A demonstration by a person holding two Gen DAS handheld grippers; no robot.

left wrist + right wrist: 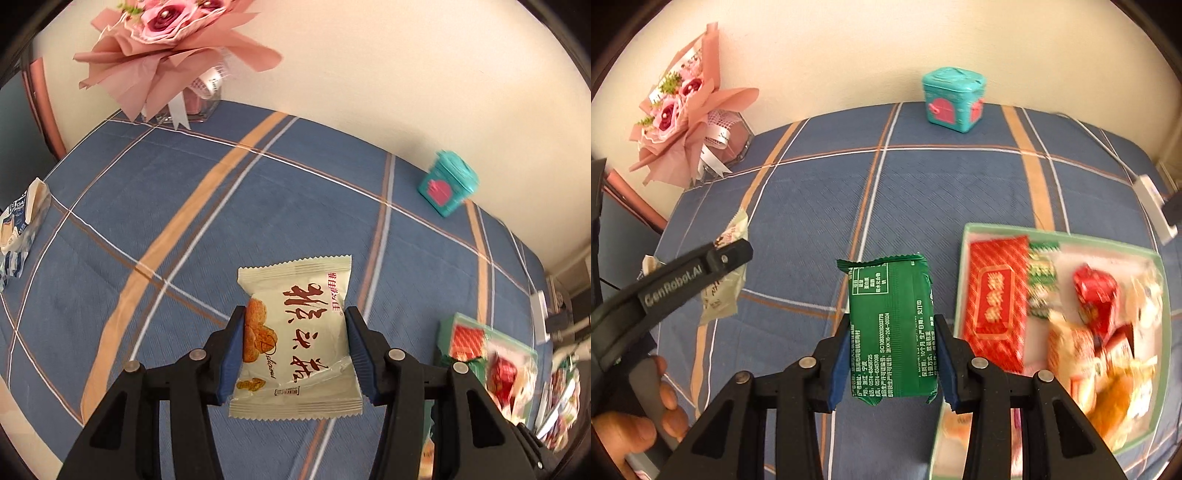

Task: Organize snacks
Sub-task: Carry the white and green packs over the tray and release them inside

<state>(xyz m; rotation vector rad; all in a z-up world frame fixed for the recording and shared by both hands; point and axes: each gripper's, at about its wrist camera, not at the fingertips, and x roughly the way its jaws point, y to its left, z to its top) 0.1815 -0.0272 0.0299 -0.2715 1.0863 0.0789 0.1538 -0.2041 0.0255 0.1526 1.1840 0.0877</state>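
Observation:
My left gripper (295,354) is shut on a cream snack packet (299,343) with red lettering, held above the blue plaid tablecloth (184,206). In the right wrist view, my right gripper (891,360) is shut on a green snack packet (892,332), printed back side up. The left gripper (733,254) shows at the left of that view, held by a hand (635,424), with the cream packet (724,291) hanging from it. A pale green tray (964,266) with several red and yellow snacks lies to the right, also seen as the tray (448,326) in the left wrist view.
A teal box (953,98) with pink doors stands at the table's far edge by the wall. A pink bouquet (683,107) in a glass vase sits at the far left corner. A blue-white bag (20,229) lies at the left edge. A white power strip (1156,206) rests far right.

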